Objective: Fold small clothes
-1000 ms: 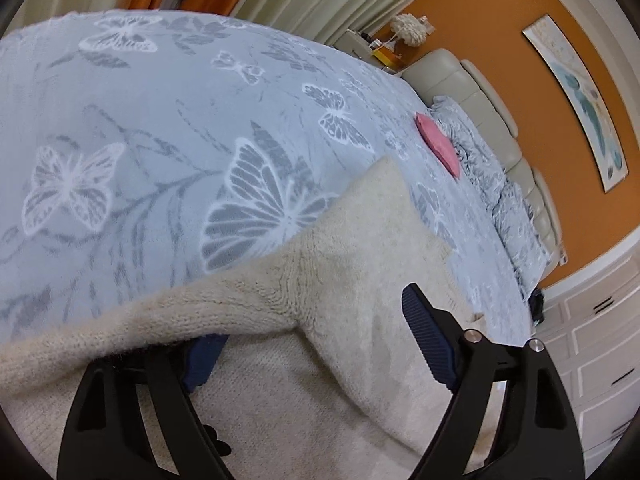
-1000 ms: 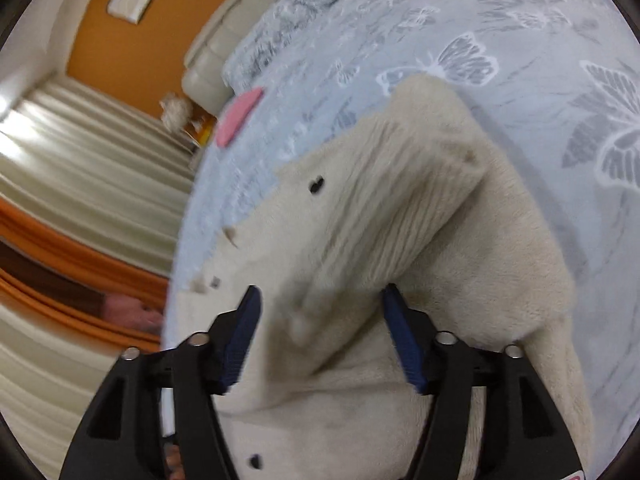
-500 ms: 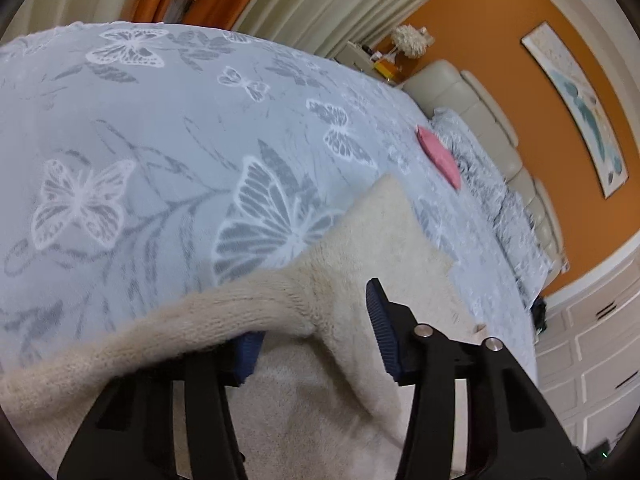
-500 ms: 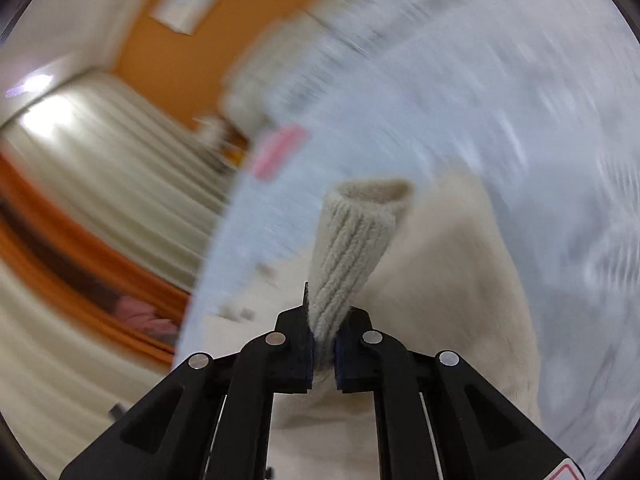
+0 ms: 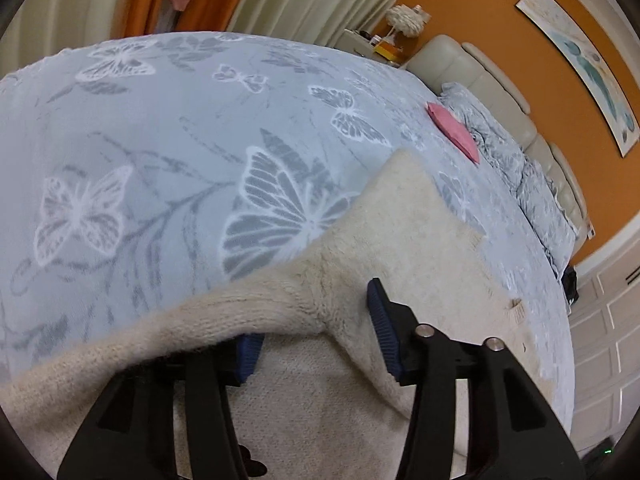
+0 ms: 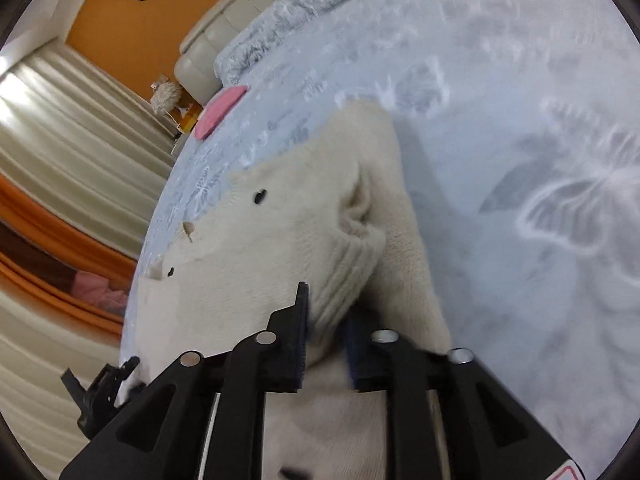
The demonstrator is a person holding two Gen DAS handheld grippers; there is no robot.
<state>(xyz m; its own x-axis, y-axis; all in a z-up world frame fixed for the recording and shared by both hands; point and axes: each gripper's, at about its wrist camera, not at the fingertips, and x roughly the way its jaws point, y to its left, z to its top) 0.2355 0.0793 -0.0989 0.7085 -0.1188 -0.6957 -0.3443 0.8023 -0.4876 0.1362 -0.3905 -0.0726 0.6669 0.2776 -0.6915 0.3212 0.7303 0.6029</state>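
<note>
A cream knitted sweater (image 5: 400,220) lies on a blue butterfly bedspread (image 5: 160,140). My left gripper (image 5: 314,312) is at its shoulder and its jaws are opening. One sleeve (image 5: 180,328) drapes over the left finger and hides its tip. Sweater fabric lies loose between the pads. In the right wrist view the sweater (image 6: 280,240) shows dark buttons (image 6: 260,197), and its other sleeve is folded across the body. The jaws of my right gripper (image 6: 326,308) are opening, and the ribbed cuff (image 6: 348,264) sits slack between them.
A folded pink garment (image 5: 454,128) lies further up the bed, near the ruffled pillows (image 5: 544,196) and the cream headboard (image 5: 480,76). Curtains hang past the bed's far edge. Bare bedspread (image 6: 520,80) spreads to the right of the sweater.
The right jaws clamped the cuff and lifted it upright; now they have parted and the cuff lies down on the sweater. The left jaws narrowed from wide around the shoulder fabric.
</note>
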